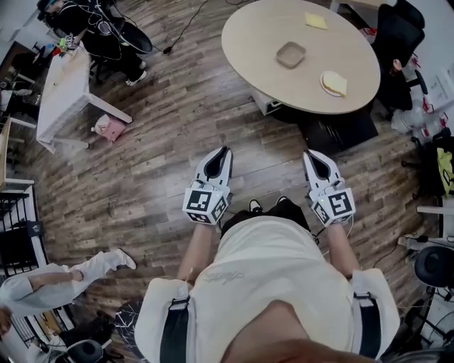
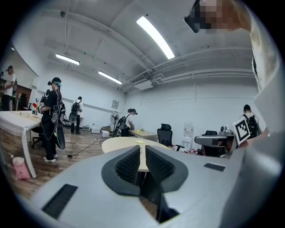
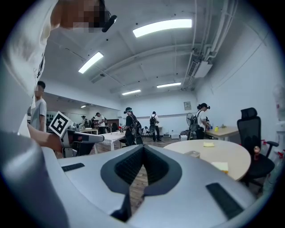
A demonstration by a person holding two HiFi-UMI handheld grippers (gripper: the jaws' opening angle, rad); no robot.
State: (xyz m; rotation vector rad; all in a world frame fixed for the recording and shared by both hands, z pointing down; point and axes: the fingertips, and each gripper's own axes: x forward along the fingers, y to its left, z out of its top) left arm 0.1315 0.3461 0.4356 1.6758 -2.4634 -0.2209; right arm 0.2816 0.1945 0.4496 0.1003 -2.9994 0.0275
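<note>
- Nearest the head camera is the person's pale shirt (image 1: pixel 269 276) with dark straps over both shoulders; both forearms reach forward from it.
- Left gripper (image 1: pixel 225 150): held over the wood floor (image 1: pixel 142 170), to the left of the person's black shoes (image 1: pixel 254 206). The left gripper view shows its jaws drawn almost together, with only a thin slit between the ribbed pads (image 2: pixel 129 165). Nothing is gripped.
- Right gripper (image 1: pixel 310 153): held level with the left one, to the right of the shoes and well apart from it. The right gripper view shows its jaws clenched, tips meeting, with nothing between them.
- Round table (image 1: pixel 262 35): stands on the far side of the floor, ahead of both grippers and slightly to the right. It is well apart from both and touched by neither.
- On the round table: a brown dish (image 1: pixel 291 54) near the centre, a white plate (image 1: pixel 332 84) with a pale slice on it at the near right edge, and a yellow note (image 1: pixel 316 20) at the far side.
- Black office chair (image 1: pixel 397 42): just beside the round table on the right.
- White table (image 1: pixel 67 88): far left, with a pink object (image 1: pixel 108 127) on the floor beside its near leg.
- A person in black (image 1: pixel 106 35) stands beyond the white table.
- Another person in white (image 1: pixel 50 283) is at the near left.
</note>
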